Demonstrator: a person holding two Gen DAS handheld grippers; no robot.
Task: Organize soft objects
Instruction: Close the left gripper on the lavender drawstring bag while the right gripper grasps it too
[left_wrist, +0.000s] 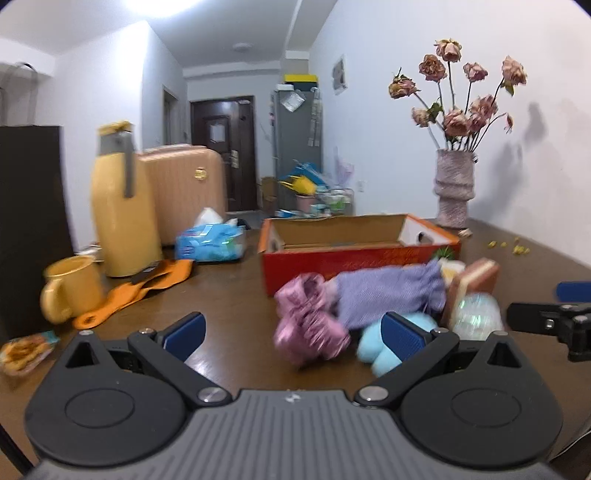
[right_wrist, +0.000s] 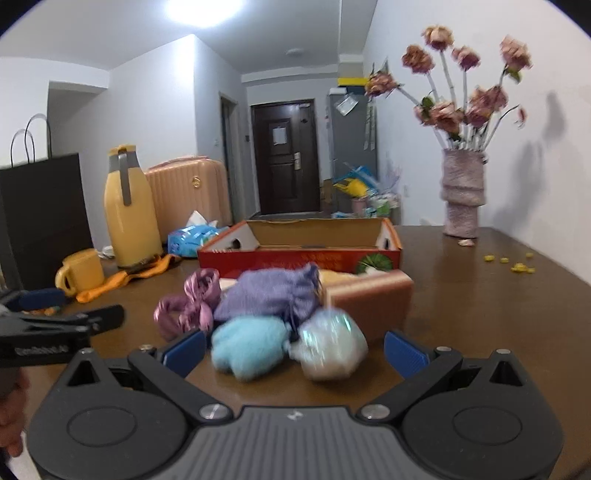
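Note:
A heap of soft things lies on the brown table in front of an open red cardboard box (left_wrist: 354, 258) (right_wrist: 299, 254): a pink scrunchie (left_wrist: 308, 319) (right_wrist: 192, 302), a purple drawstring pouch (left_wrist: 388, 295) (right_wrist: 269, 291), a light blue plush (left_wrist: 376, 347) (right_wrist: 247, 345), a shiny pale ball (left_wrist: 476, 317) (right_wrist: 330, 349) and a brown sponge block (left_wrist: 472, 280) (right_wrist: 373, 295). My left gripper (left_wrist: 293, 338) is open, just short of the scrunchie. My right gripper (right_wrist: 295, 350) is open, with the blue plush and the pale ball between its fingers.
A yellow jug (left_wrist: 122, 206), a yellow mug (left_wrist: 70, 286), an orange cloth (left_wrist: 140, 291) and a blue tissue pack (left_wrist: 210, 243) stand at the left. A vase of dried roses (left_wrist: 454, 184) stands at the back right. Yellow crumbs (right_wrist: 517, 264) lie on the table's right side.

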